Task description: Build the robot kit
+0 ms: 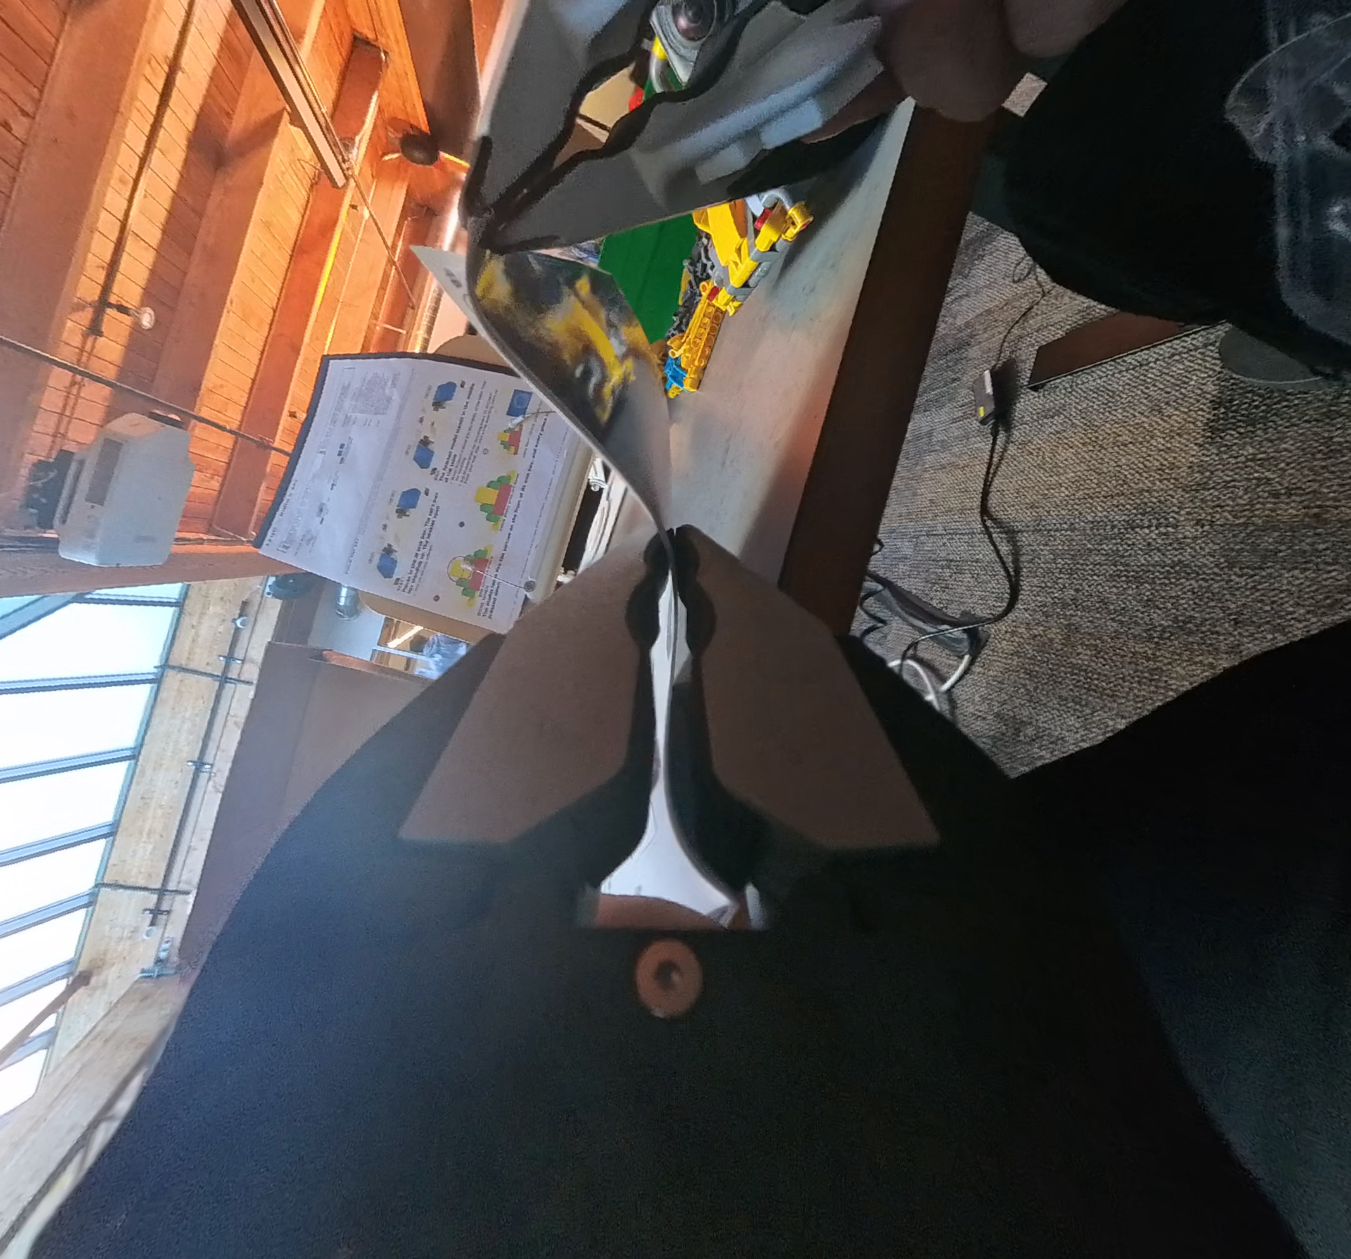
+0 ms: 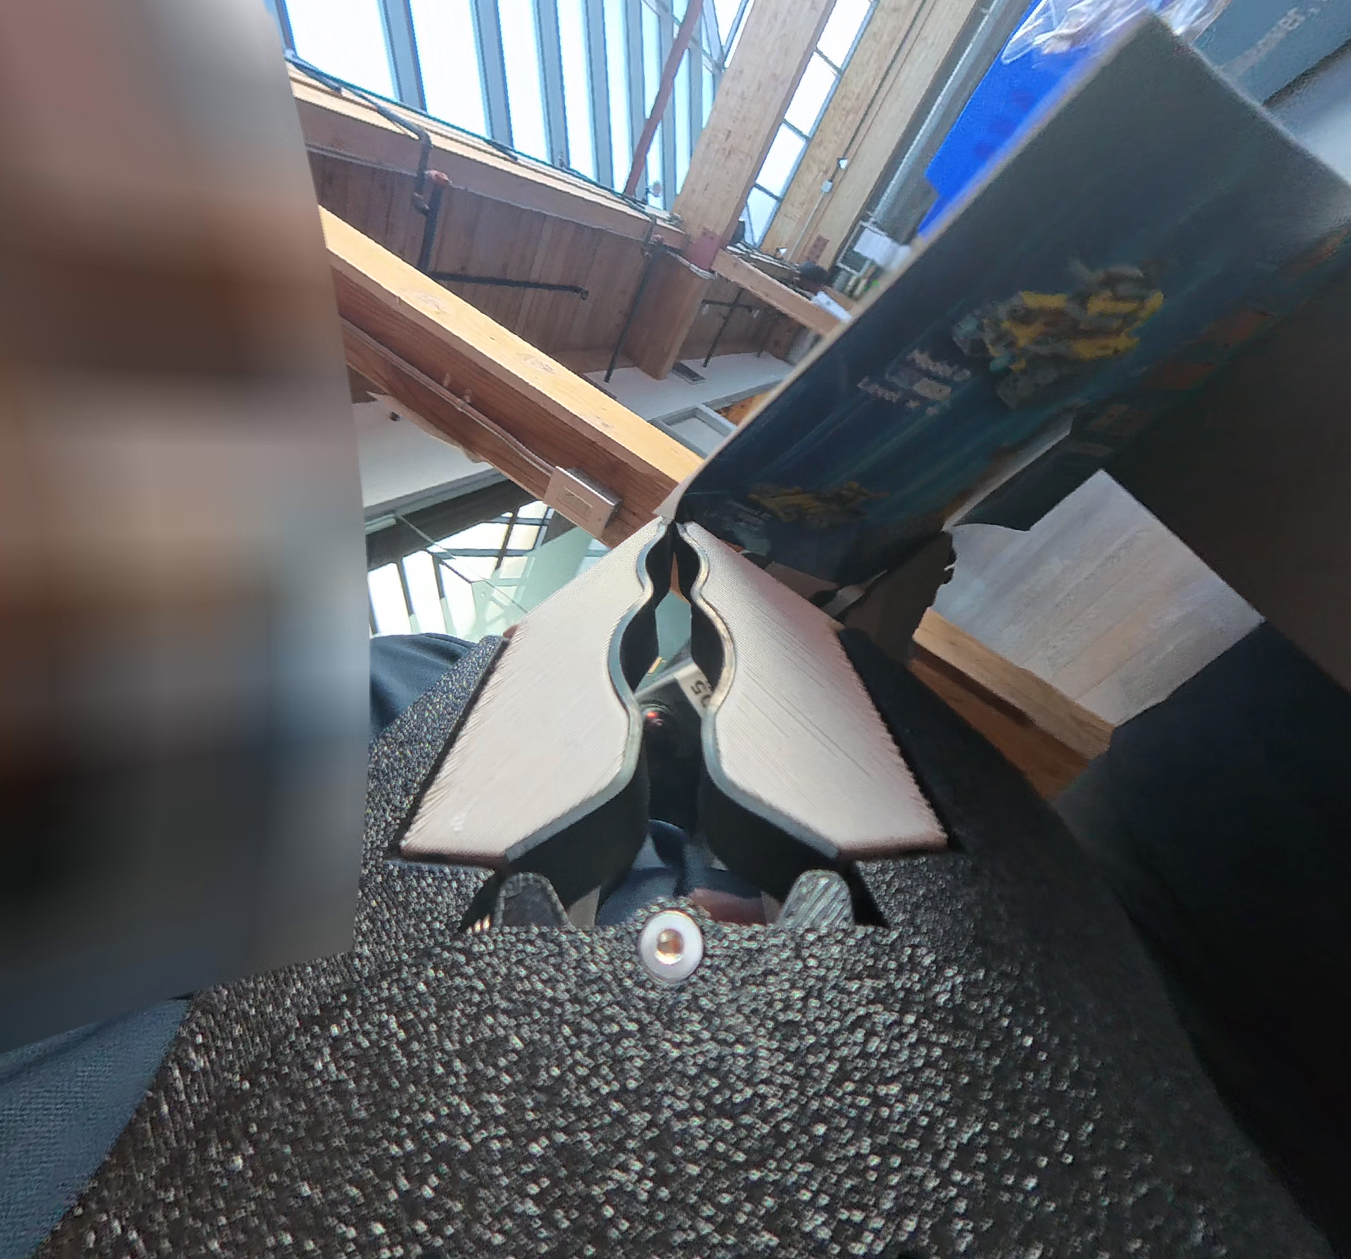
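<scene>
A glossy booklet page (image 1: 585,339) with a dark cover and a picture of a yellow model curves between my two grippers. My left gripper (image 1: 671,536) is shut on its near edge. My right gripper (image 1: 497,215), held by a hand (image 1: 950,3), shows at the top of the left wrist view, pinching the far edge. In the right wrist view my right gripper (image 2: 671,529) is shut on a corner of the booklet (image 2: 987,383), which rises to the right. Both views are tilted up toward the ceiling.
A yellow brick model (image 1: 724,288) and a green baseplate (image 1: 643,273) sit on the grey table (image 1: 789,376). A printed instruction sheet (image 1: 431,485) stands behind. Cables (image 1: 994,493) lie on the carpet. Wooden beams (image 2: 512,376) and windows are overhead. The left gripper's tips are roughly 8 cm from the right gripper's.
</scene>
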`<state>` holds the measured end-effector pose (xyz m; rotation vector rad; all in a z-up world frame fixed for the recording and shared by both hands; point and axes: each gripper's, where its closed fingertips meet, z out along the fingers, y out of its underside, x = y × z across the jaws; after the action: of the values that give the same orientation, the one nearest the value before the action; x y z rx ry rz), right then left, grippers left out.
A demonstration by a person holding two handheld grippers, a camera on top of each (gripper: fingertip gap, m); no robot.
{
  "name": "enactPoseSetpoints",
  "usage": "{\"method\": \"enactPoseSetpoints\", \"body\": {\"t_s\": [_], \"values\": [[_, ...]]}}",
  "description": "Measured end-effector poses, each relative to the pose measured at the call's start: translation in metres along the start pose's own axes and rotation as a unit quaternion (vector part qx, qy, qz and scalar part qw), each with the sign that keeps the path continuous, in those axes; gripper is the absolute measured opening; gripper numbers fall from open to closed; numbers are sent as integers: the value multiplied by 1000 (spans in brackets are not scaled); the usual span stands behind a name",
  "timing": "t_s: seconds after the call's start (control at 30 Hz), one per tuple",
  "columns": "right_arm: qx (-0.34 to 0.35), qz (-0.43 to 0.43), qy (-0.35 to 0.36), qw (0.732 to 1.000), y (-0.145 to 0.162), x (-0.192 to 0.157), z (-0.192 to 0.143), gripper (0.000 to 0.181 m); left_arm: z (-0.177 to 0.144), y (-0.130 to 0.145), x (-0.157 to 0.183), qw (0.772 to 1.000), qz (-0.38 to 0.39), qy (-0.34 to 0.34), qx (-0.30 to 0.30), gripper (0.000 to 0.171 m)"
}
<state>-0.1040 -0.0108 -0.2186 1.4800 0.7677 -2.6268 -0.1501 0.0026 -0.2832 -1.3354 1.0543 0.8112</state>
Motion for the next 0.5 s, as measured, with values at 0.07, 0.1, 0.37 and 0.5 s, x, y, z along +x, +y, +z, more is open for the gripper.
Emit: {"method": "enactPoseSetpoints", "body": {"t_s": [0.07, 0.1, 0.37, 0.5], "values": [[2, -13, 12, 1000, -2, 3, -2, 0, 0, -1, 2, 1000, -21, 8, 7, 1], [4, -21, 21, 1000, -4, 5, -3, 0, 0, -3, 3, 999, -46, 17, 16, 5], [-32, -120, 121, 985, -5, 29, -14, 0, -17, -19, -2, 895, -397, 188, 81, 38], [-57, -165, 151, 973, 1, 35, -12, 0, -11, -36, -24, 830, -508, 211, 88, 46]]}}
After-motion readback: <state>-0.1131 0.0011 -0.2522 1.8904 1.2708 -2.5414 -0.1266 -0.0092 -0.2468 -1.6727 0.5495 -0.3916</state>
